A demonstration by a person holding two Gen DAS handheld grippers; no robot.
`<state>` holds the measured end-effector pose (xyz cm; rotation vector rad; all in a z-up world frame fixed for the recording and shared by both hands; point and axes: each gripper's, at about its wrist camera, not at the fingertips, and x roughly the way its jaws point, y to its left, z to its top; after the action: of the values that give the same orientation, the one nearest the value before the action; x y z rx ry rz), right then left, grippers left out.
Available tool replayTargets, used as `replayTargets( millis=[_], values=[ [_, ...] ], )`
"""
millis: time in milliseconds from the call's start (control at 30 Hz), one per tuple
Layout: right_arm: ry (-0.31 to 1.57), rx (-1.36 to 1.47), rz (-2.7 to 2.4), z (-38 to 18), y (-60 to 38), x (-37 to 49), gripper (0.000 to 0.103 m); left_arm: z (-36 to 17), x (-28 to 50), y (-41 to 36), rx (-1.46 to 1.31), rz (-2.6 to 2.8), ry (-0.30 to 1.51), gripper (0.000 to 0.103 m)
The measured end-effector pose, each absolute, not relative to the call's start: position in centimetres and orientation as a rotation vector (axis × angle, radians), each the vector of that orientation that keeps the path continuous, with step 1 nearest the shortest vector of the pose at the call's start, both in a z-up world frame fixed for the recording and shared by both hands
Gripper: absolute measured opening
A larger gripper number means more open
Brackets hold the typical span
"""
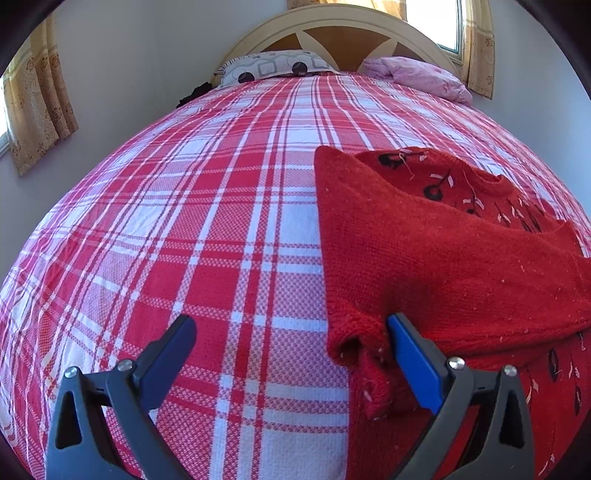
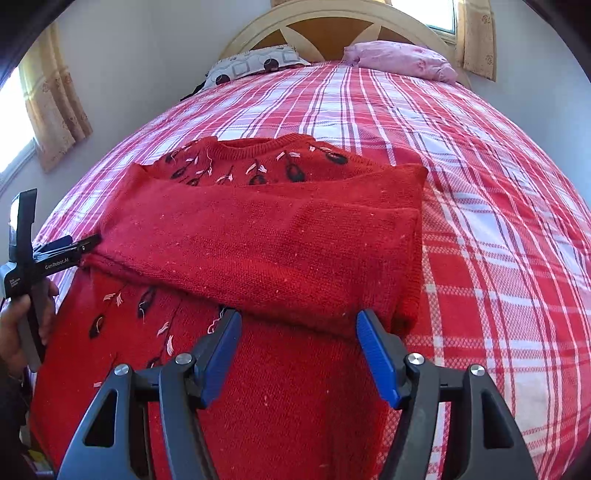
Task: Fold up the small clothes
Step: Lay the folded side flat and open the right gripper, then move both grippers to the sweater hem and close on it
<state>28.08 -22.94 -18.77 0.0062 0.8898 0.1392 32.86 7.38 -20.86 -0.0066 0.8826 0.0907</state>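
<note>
We have a red knitted sweater lying on the plaid bedspread of the bed, collar toward the headboard and hem toward us. Both sleeves are crossed over the chest, so the body below the collar is covered by a broad band of plain knit, with the embroidered black-and-pink flowers showing above and below that band.

Our left gripper stands with its fingers spread wide; one blue finger touches the cuff of the folded sleeve, the other sits over bare bedspread, so nothing is grasped. In the right wrist view this same gripper appears side-on at the sweater's left edge, held by a hand. Our right gripper is likewise released, fingers apart and poised just above the lower edge of the sleeve band, with no cloth pinched between them.

We judge the knit to be soft, thick and fairly light, limp rather than stiff, and grippy rather than slippery. It will sag and stretch if lifted by a single layer, and the loose embroidery threads could snag on a finger. We would take hold at the hem corners nearest us, pinching through the full thickness at the side seams, one gripper each side, and carry the lower half up toward the collar evenly so the crossed sleeves stay trapped inside the fold.
</note>
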Motion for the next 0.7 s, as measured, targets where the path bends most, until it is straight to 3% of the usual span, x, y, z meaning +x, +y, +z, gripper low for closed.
replayTargets(
  millis=[200,633,700],
  values=[
    [0.880,0.027,0.115,-18.0,-23.1,24.4,0.066,-20.1,29.7,8.5,-0.109,0.039,0.939,0.103],
    [0.894,0.079,0.079,-18.8,-25.1,15.4,0.066,-20.1,19.1,7.4,0.017,-0.011,0.923,0.103],
    [0.901,0.084,0.071,-19.1,-25.0,14.6,0.060,-20.2,18.1,7.5,0.017,-0.011,0.925,0.103]
  ],
)
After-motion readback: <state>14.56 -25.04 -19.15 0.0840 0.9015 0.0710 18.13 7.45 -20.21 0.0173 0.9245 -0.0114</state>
